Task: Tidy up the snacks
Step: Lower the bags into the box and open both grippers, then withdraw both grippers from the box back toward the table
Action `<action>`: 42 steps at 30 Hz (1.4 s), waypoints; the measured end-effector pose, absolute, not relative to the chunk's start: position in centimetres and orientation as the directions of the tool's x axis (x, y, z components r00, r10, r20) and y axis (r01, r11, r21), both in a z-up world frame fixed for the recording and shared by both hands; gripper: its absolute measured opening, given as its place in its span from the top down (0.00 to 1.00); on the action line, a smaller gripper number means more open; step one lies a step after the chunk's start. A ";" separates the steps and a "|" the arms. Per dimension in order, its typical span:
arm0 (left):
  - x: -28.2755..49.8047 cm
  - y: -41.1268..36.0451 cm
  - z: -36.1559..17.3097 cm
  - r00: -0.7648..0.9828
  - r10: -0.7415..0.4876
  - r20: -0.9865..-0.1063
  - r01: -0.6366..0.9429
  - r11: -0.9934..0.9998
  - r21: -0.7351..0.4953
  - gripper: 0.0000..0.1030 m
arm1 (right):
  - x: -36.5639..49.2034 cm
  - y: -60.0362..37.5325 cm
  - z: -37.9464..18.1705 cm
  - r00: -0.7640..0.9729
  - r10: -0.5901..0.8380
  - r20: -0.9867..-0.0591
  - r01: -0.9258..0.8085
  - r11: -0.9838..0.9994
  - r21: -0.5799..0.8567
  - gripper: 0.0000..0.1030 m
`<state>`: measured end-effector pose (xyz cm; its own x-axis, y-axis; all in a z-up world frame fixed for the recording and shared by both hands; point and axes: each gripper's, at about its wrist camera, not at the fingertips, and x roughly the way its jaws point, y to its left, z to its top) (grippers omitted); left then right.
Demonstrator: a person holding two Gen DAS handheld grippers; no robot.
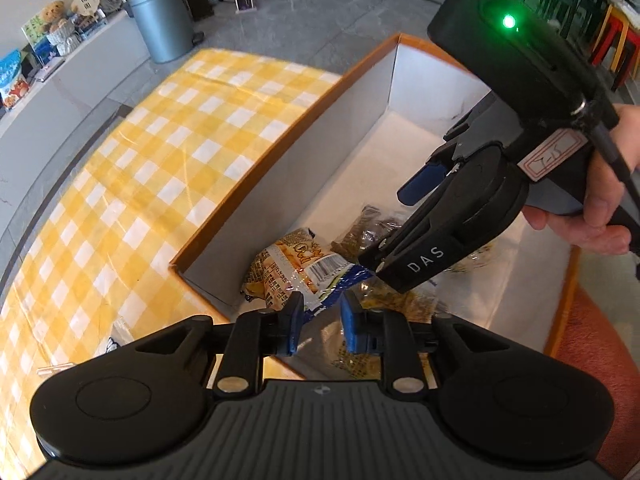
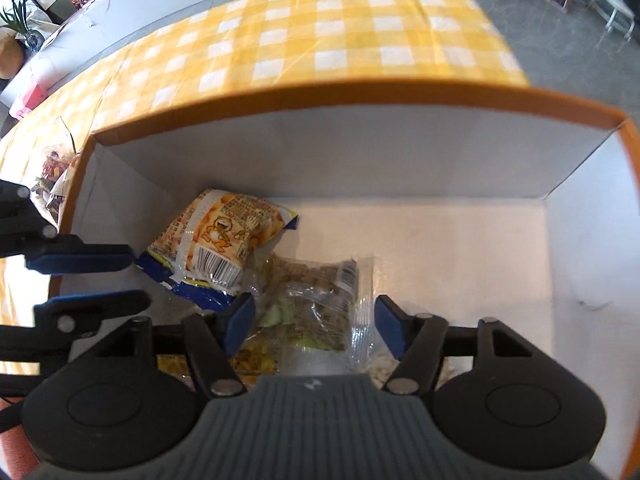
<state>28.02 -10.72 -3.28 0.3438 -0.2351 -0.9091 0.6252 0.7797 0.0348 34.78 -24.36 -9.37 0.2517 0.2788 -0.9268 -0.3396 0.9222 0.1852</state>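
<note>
Both my grippers tip steeply down into the orange-rimmed cardboard box on the yellow-checked tabletop. My left jaws are drawn in close, pinching nothing; the crinkly foil snack packet with a cartoon duck lies flat on the white box floor just past their tips. My right jaws stand apart, the clear wrapper of greenish-brown snacks loose between the blue pads
</note>
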 end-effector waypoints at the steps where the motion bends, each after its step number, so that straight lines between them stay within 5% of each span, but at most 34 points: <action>1: 27.6 -10.5 -2.9 0.350 -0.243 -0.905 0.625 0.780 0.032 0.72 | 34.3 -24.2 -9.0 0.267 0.271 -0.925 -0.343 0.924 0.171 0.36; 6: 24.9 -9.5 -0.5 0.411 -0.282 -0.867 0.606 0.795 0.028 0.67 | 31.8 -24.1 -5.8 0.379 0.254 -0.890 -0.348 0.930 0.118 0.35; 13: 19.7 -6.1 2.9 0.551 -0.319 -0.772 0.511 0.859 0.010 0.57 | 25.1 -23.2 -0.7 0.627 0.296 -0.721 -0.377 0.925 0.052 0.33; 21: 13.4 -1.4 4.1 0.718 -0.195 -0.668 0.284 0.959 0.026 0.52 | 16.5 -21.2 1.6 0.798 0.381 -0.467 -0.410 0.911 0.042 0.33; 28: 9.1 2.5 2.5 0.759 -0.138 -0.636 0.114 0.990 -0.079 0.51 | 9.5 -17.2 0.2 0.840 0.446 -0.308 -0.464 0.886 0.015 0.34; 38: 5.2 5.9 -1.9 0.735 -0.119 -0.668 -0.024 0.979 -0.201 0.51 | 4.9 -13.1 -5.1 0.817 0.416 -0.399 -0.469 0.882 -0.040 0.58; 42: 4.5 6.7 -2.9 0.725 -0.128 -0.677 -0.043 0.972 -0.230 0.51 | 4.4 -12.5 -6.7 0.781 0.409 -0.472 -0.473 0.881 -0.020 0.59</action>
